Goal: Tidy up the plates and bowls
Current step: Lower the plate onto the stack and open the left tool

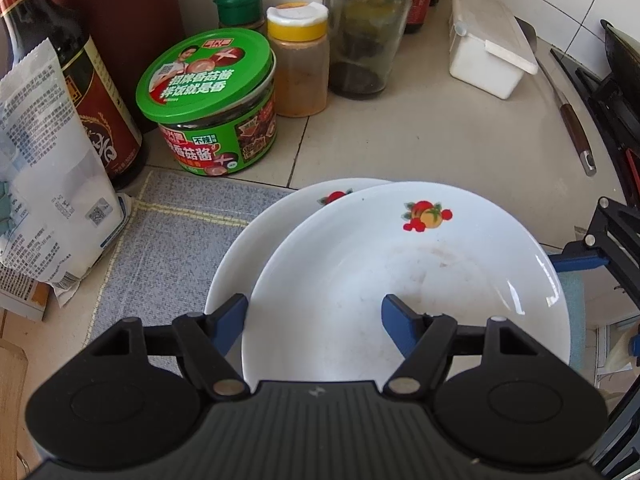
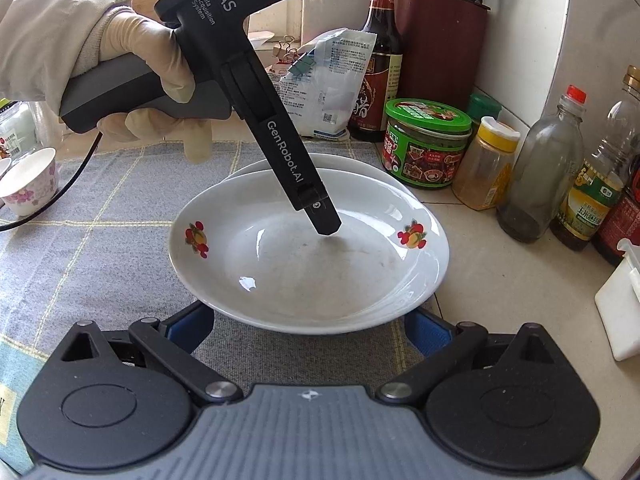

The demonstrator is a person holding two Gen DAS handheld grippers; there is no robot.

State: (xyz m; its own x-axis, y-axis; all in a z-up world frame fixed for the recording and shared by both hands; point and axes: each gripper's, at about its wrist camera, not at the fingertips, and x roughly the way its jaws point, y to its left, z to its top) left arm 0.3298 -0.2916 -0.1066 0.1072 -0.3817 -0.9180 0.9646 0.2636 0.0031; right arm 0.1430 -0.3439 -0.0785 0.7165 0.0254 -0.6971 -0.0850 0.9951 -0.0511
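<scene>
In the left wrist view, the left gripper [image 1: 314,318] is straddling the near rim of the top plate [image 1: 400,276], one finger outside and one inside, its fingers partly spread; whether the pads are pressing is hidden. A second plate [image 1: 256,240] is peeking out beneath, resting on the grey mat [image 1: 176,232] on the desk [image 1: 400,136]. In the right wrist view, the right gripper [image 2: 308,330] is standing wide apart, its fingertips lying hidden under the plate's rim; a gloved hand [image 2: 132,60] is holding the left tool.

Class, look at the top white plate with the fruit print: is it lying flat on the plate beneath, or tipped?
Tipped. The top plate sits off-centre on the lower plate, its near rim raised clear of the grey mat.
</scene>
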